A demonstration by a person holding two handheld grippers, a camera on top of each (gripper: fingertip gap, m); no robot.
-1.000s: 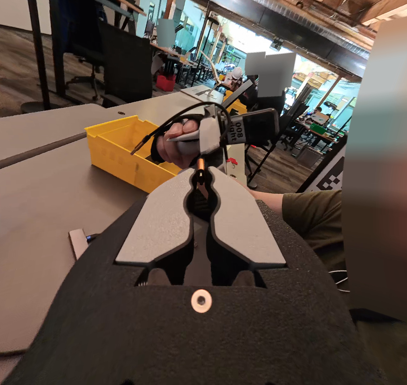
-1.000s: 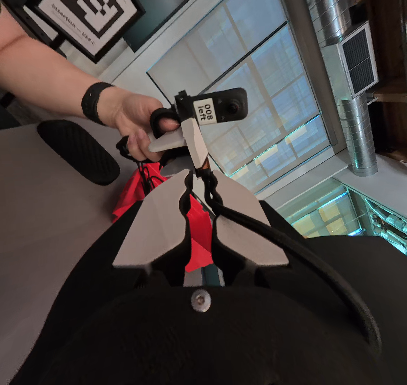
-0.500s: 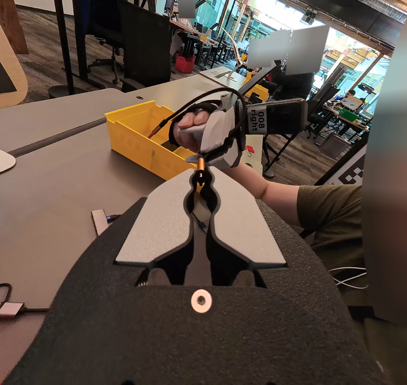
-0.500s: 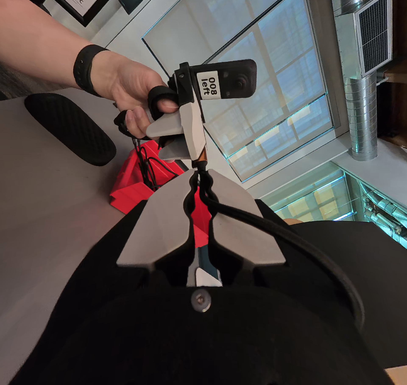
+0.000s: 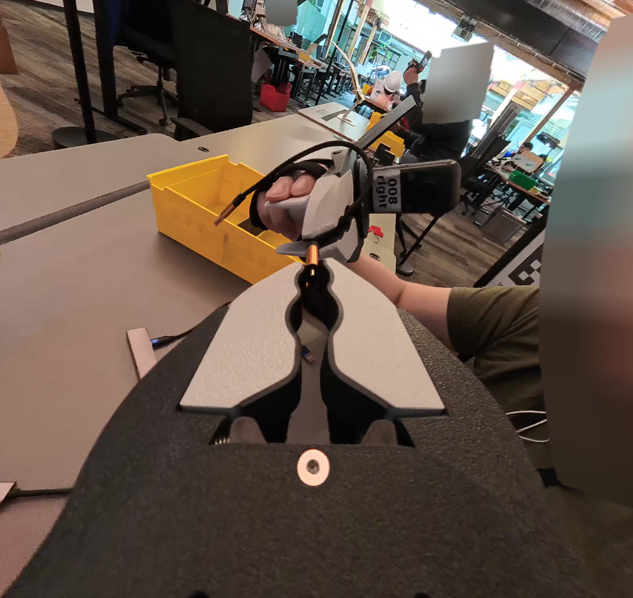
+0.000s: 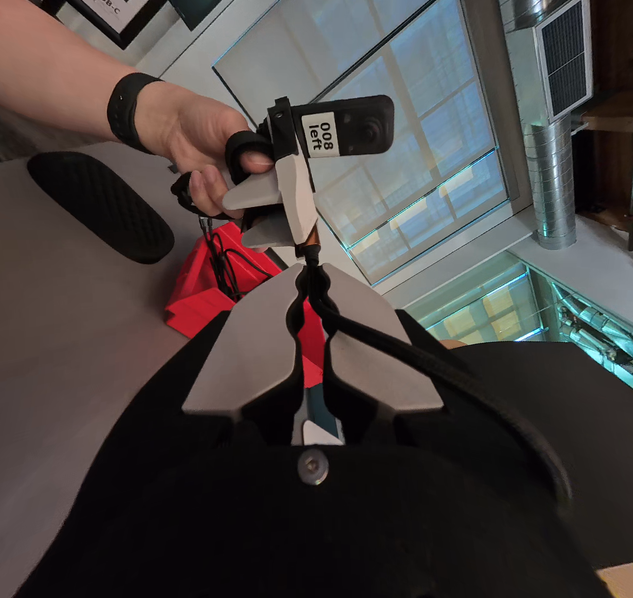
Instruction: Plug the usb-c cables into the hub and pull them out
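Observation:
A black usb-c cable point(image 6: 376, 338) has copper plugs at both ends. My left gripper point(image 5: 311, 270) is shut on one copper plug point(image 5: 312, 256), held in the air above the table. My right gripper point(image 6: 310, 268) is shut on the cable just behind that plug point(image 6: 310, 243), tip to tip with the left. The cable loops over the right gripper and its free copper plug point(image 5: 224, 213) hangs above the yellow bin. A grey hub point(image 5: 138, 348) lies on the table below left, with a blue-tipped plug point(image 5: 159, 341) at its side.
A yellow bin point(image 5: 191, 201) stands on the grey table point(image 5: 68, 273) beyond the grippers. A red bin point(image 6: 202, 294) with several black cables and a black pad point(image 6: 99, 204) lie on the table. Another hub's edge point(image 5: 5, 490) shows at the lower left. My left and right fingertips are right by each other. Both grippers' tips are roughly 25 cm from the grey hub point(image 5: 138, 348).
Both grippers stay shut on the same cable end, tip to tip. The pair has swung a little, so the yellow bin and the hub sit farther right in the left wrist view.

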